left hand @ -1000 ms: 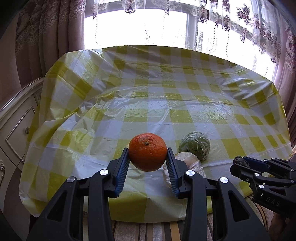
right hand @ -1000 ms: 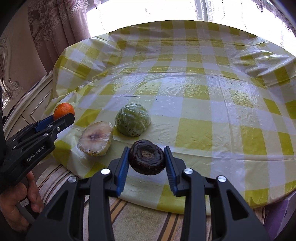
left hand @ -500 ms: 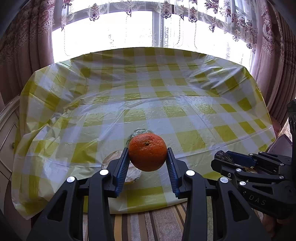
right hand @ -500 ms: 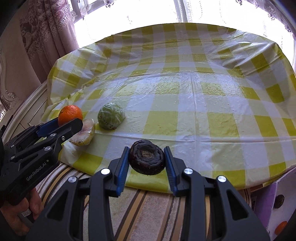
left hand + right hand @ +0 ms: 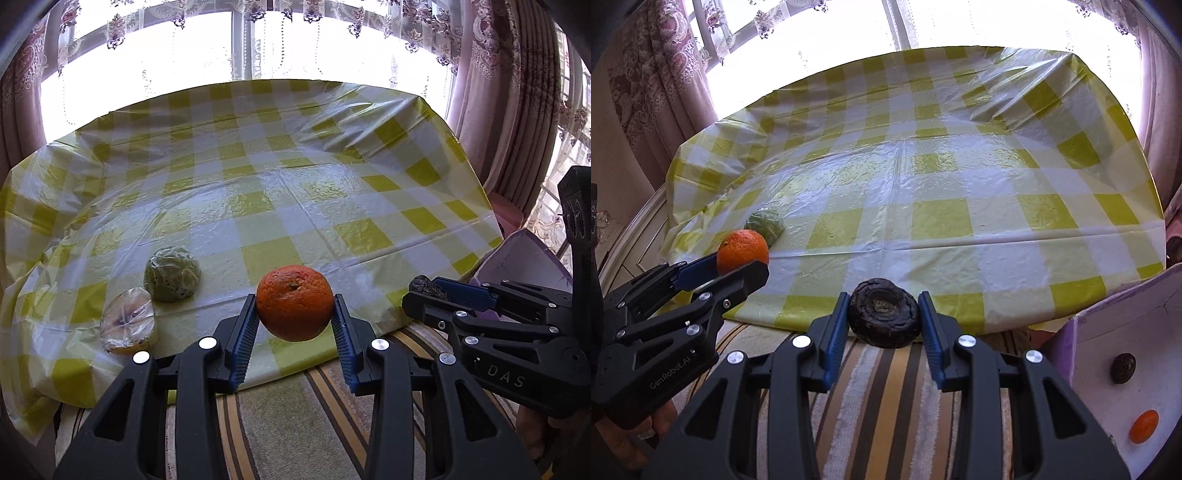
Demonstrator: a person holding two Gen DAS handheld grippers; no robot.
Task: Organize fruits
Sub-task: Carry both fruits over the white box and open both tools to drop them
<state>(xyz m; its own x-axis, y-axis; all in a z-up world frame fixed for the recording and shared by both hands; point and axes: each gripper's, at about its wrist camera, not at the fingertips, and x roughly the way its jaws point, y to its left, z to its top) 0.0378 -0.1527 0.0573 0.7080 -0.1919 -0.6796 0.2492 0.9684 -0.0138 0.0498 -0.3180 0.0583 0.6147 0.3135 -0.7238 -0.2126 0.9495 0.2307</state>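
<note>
With the purple box [image 5: 1108, 332] beside the counter [image 5: 942, 177] already holding two fruits, the left tongs [image 5: 294, 325] clamp an orange [image 5: 294, 308] and the right tongs [image 5: 883, 319] a dark shrivelled fruit [image 5: 883, 318], both short of the box, while two wrapped fruits [image 5: 171, 273] lie on the counter, farther from it.

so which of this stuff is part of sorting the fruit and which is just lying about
Part of the job:
- orange in the left claw
- dark shrivelled fruit in the right claw
- wrapped green fruit
- wrapped cut fruit half
- purple box

Just there:
- checked tablecloth
- curtains
- striped rug
</note>
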